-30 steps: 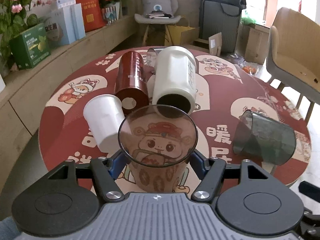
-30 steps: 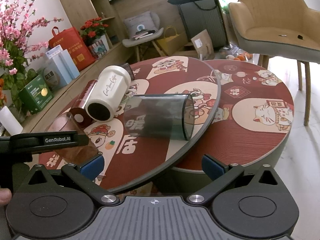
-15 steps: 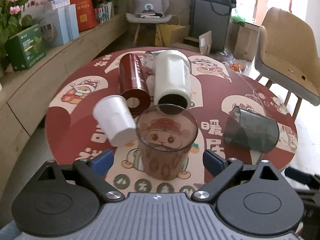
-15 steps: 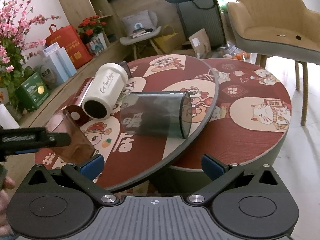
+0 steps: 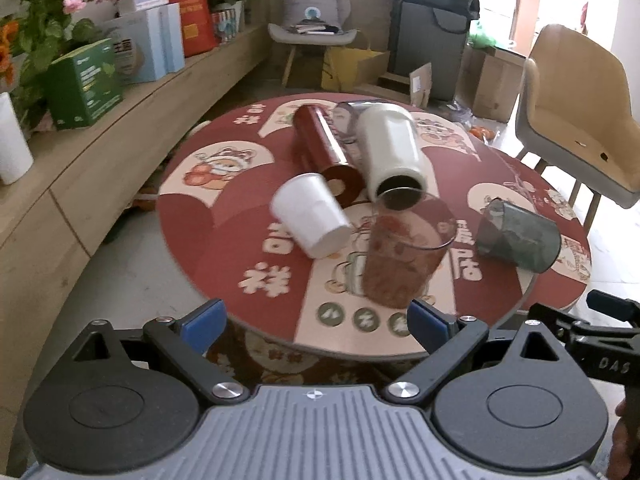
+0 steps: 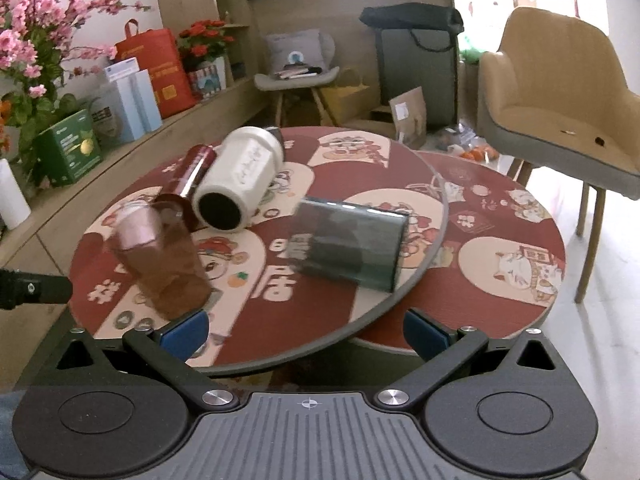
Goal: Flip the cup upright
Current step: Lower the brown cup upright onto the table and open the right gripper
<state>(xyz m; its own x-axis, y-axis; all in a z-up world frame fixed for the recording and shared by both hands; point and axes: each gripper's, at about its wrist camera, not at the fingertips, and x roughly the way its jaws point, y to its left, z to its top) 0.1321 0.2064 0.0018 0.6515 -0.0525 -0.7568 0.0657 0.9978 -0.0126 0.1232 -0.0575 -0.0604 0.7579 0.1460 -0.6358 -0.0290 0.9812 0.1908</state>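
A clear pink-brown cup (image 5: pixel 404 256) stands upright near the front edge of the round red table (image 5: pixel 224 248); it also shows in the right wrist view (image 6: pixel 160 260). My left gripper (image 5: pixel 316 324) is open and empty, drawn back off the table edge. A dark smoky cup (image 5: pixel 518 240) lies on its side at the right; it also shows in the right wrist view (image 6: pixel 350 248). My right gripper (image 6: pixel 306 328) is open and empty, short of it. A white cup (image 5: pixel 310 216), a cream tumbler (image 5: pixel 392 152) and a red tumbler (image 5: pixel 324 148) lie on their sides.
A lower round table (image 6: pixel 512 256) sits under the right side. A beige armchair (image 6: pixel 560 92) stands at the right. A wooden ledge (image 5: pixel 92 152) with boxes and flowers runs along the left. A grey chair (image 5: pixel 312 32) and bags stand behind.
My left gripper let go of the pink-brown cup, opened wide and pulled back from the table. The cup now stands free. My right gripper shifted slightly, still open.
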